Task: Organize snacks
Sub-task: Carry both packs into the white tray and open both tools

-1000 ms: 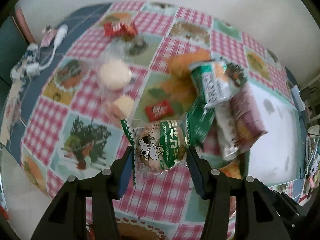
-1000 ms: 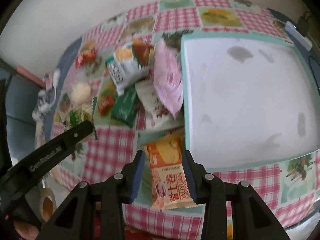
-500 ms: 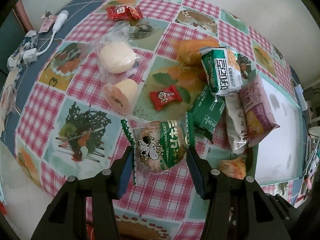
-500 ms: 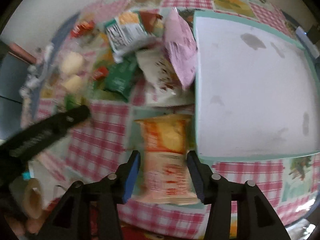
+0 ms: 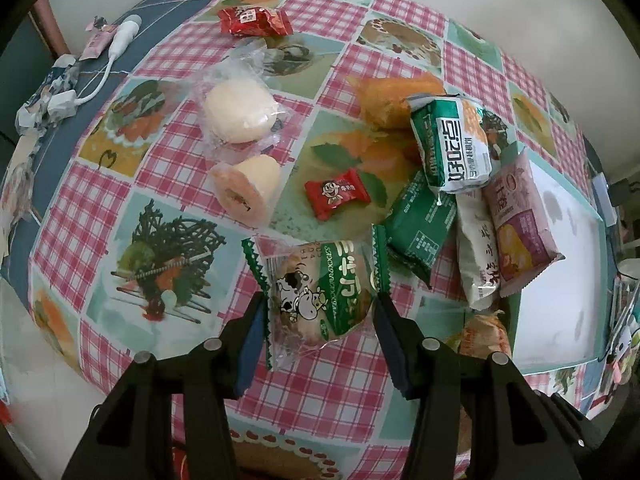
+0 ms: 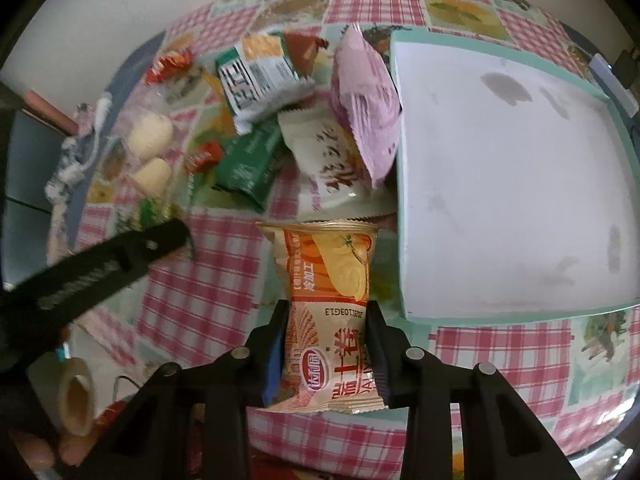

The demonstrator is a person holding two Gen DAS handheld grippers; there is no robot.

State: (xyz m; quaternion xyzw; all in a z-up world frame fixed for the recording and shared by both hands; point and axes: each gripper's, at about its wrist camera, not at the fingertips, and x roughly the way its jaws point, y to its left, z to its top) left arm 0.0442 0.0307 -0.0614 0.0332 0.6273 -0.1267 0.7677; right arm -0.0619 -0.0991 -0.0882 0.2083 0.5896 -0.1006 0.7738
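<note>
My left gripper (image 5: 319, 308) is shut on a green packet with a cartoon cow (image 5: 316, 276), held above the checked tablecloth. My right gripper (image 6: 328, 312) has its jaws closing on an orange egg-roll packet (image 6: 332, 264); the pads pinch its waist. That packet hangs just left of the white tray with a teal rim (image 6: 400, 240). A heap of snacks lies beside the tray: a green-and-white packet (image 5: 452, 144), a dark green one (image 5: 420, 224), a white one (image 5: 478, 256) and a pink one (image 5: 520, 224).
A small red candy (image 5: 336, 194), two wrapped pale cakes (image 5: 240, 112) and a red packet (image 5: 254, 20) lie further left. A white cable with plugs (image 5: 100, 76) sits at the table's far left edge. In the right wrist view a hand holds a tape roll (image 6: 76, 396) low on the left.
The right jaws loosened around the orange packet, which slipped lower between them, then closed on its middle again. The left gripper kept its hold on the cow packet.
</note>
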